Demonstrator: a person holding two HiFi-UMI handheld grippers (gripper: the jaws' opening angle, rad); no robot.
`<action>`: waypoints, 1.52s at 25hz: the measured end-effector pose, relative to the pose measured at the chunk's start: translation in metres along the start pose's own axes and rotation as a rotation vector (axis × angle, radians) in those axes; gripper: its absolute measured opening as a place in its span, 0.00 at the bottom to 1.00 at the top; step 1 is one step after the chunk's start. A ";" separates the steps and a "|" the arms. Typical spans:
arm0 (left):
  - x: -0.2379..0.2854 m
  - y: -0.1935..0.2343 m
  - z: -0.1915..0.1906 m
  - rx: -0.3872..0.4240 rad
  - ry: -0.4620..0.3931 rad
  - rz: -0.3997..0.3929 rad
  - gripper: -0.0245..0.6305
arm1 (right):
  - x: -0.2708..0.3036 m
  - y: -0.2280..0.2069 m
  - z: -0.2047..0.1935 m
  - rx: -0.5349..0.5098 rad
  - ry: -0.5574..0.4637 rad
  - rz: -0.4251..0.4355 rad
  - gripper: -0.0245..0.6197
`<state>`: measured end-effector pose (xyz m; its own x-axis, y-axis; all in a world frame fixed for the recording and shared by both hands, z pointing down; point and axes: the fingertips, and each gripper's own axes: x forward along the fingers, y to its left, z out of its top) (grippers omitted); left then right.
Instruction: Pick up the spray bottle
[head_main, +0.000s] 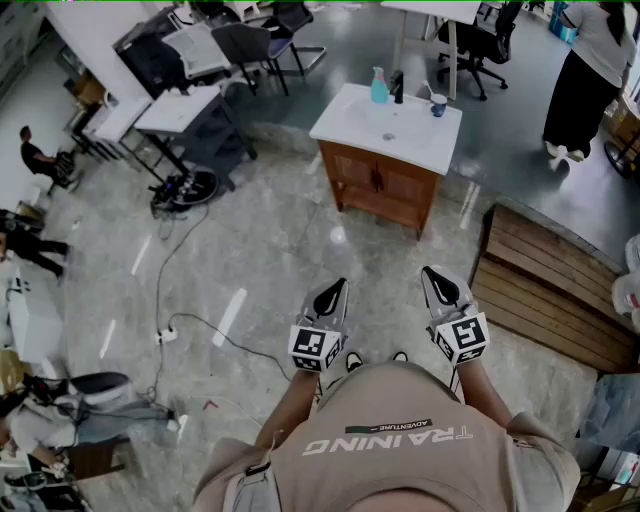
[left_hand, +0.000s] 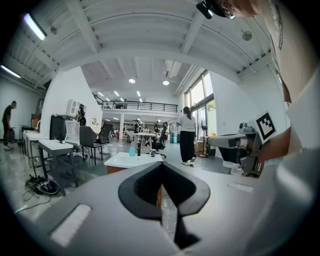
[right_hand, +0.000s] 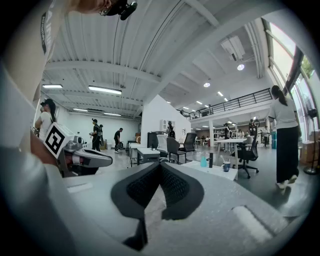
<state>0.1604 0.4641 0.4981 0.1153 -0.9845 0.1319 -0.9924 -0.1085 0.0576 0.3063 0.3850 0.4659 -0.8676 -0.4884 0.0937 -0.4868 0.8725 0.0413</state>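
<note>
A white-topped wooden cabinet (head_main: 350, 122) carries a blue spray bottle (head_main: 379, 86), a black tap (head_main: 398, 88) and a cup (head_main: 438, 104)

L gripper (head_main: 333, 293) & R gripper (head_main: 437, 280) were held out in front of the torso, side by side but apart, both pointing fwd & approx level, w/ marker cubes (head_main: 318, 345) facing up. Both sets of jaws were closed tip to tip, nothing between them. Forearms (head_main: 292, 405) reached fwd from the body, roughly parallel.

Bright, even; ceiling lights (right_hand: 105, 90), window (left_hand: 197, 95) daylight; floor (head_main: 232, 312) glare streaks; fisheye edges black
</note>
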 end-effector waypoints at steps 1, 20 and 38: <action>0.001 0.002 0.001 0.000 -0.001 0.004 0.06 | 0.004 0.003 0.003 0.008 -0.009 0.009 0.04; -0.008 0.063 -0.003 -0.036 -0.004 -0.043 0.06 | 0.047 0.034 0.000 0.079 0.022 -0.091 0.04; 0.033 0.098 -0.056 -0.123 0.123 -0.032 0.06 | 0.100 0.018 -0.071 0.180 0.202 -0.030 0.04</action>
<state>0.0692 0.4282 0.5633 0.1586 -0.9558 0.2477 -0.9763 -0.1145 0.1835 0.2177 0.3527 0.5464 -0.8232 -0.4865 0.2926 -0.5381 0.8330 -0.1288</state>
